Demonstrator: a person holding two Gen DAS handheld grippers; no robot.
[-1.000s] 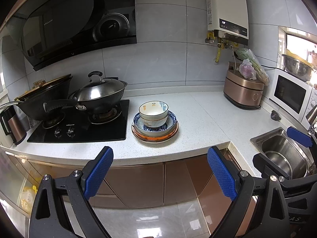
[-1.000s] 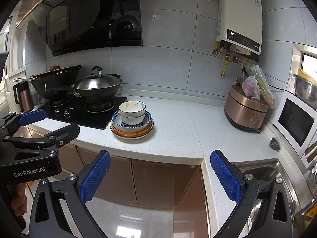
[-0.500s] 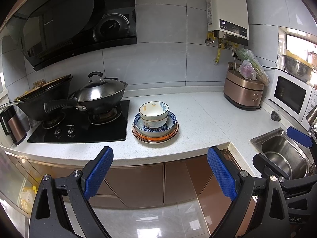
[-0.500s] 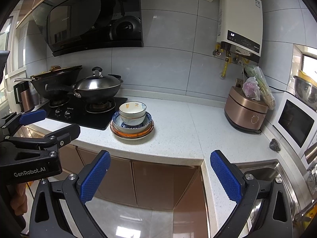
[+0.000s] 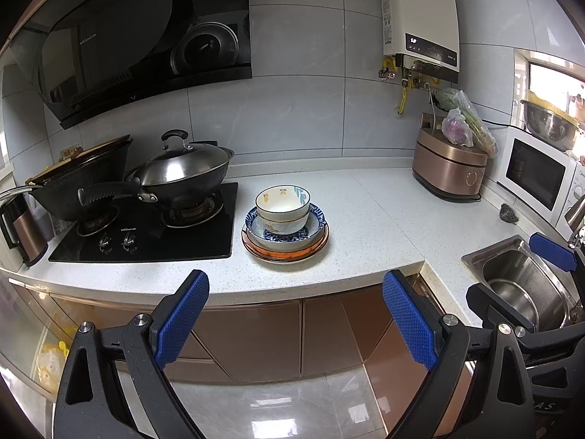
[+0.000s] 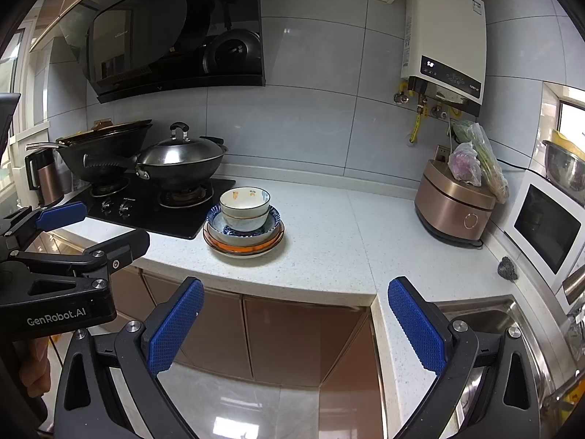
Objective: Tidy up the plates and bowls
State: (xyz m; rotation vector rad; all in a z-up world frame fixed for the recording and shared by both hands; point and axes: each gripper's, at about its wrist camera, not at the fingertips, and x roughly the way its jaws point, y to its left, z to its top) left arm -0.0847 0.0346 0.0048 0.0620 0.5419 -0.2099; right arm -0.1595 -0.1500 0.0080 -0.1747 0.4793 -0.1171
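A stack of dishes stands on the white counter (image 5: 365,226) beside the hob. On top are two nested white bowls (image 5: 282,207) (image 6: 245,206). They sit in a blue-patterned bowl (image 5: 314,225) (image 6: 272,219), which rests on orange plates (image 5: 285,254) (image 6: 243,247). My left gripper (image 5: 295,320) hangs open in front of the counter edge, well short of the stack. My right gripper (image 6: 295,323) is open too, also clear of the counter, with nothing between its blue pads. The left gripper (image 6: 65,234) shows at the left of the right wrist view.
Two black woks (image 5: 175,172) sit on the black hob (image 5: 146,234) left of the stack. A copper rice cooker (image 5: 449,172) and microwave (image 5: 537,175) stand at the right. A steel sink (image 5: 519,281) lies near right. A kettle (image 5: 18,226) is far left.
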